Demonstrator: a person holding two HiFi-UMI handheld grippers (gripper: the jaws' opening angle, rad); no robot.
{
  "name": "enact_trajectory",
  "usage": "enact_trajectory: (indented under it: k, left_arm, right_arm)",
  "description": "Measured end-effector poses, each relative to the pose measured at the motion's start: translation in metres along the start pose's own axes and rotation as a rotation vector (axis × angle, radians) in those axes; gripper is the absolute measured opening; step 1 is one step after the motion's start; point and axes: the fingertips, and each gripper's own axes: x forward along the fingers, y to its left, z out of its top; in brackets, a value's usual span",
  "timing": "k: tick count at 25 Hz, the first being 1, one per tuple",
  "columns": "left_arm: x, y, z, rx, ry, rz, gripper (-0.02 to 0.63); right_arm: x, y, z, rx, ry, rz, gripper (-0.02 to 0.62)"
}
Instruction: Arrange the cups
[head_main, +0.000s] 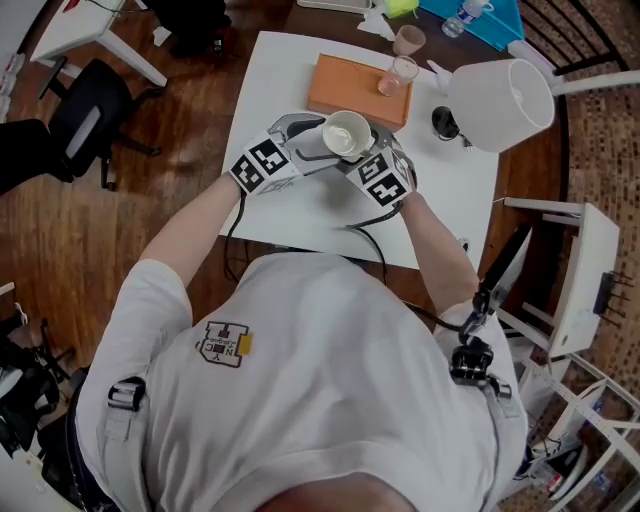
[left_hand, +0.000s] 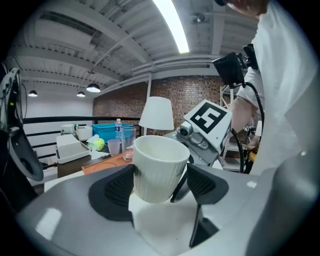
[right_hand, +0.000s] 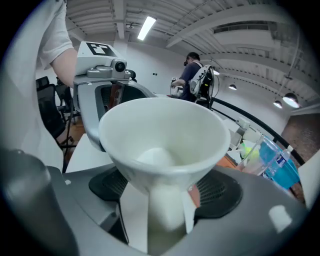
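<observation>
A white ribbed cup (head_main: 347, 133) hangs above the white table (head_main: 300, 215), held between both grippers. My left gripper (head_main: 318, 138) comes in from the left and my right gripper (head_main: 374, 152) from the right. In the left gripper view the cup (left_hand: 159, 167) sits tilted between the dark pads (left_hand: 116, 186), with the right gripper's marker cube (left_hand: 207, 117) just behind it. In the right gripper view the cup (right_hand: 165, 145) fills the middle with its mouth toward the camera and a pad (right_hand: 220, 192) on either side. It looks empty.
An orange tray (head_main: 345, 90) at the table's far side carries a clear glass (head_main: 397, 75). A pinkish cup (head_main: 408, 40) stands beyond it. A white lampshade (head_main: 500, 103) lies at the right, a blue tray (head_main: 490, 25) behind it. A dark chair (head_main: 90, 115) is at the left.
</observation>
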Motion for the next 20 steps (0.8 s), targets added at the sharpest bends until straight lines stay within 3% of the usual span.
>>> enact_trajectory:
  k: [10,14,20]
  left_arm:
    - [0.018,0.087,0.018,-0.055,0.01,0.012,0.337]
    - [0.034,0.112,0.025,-0.061,0.039,-0.024,0.337]
    - [0.054,0.149,0.021,-0.206,0.026,-0.006,0.334]
  right_arm:
    - [0.046,-0.076,0.035,0.143,0.005,-0.178,0.422]
    - [0.06,-0.103,0.038,0.283,0.018,-0.26,0.422]
    - [0.077,-0.14,0.022,0.47,0.076,-0.381,0.422]
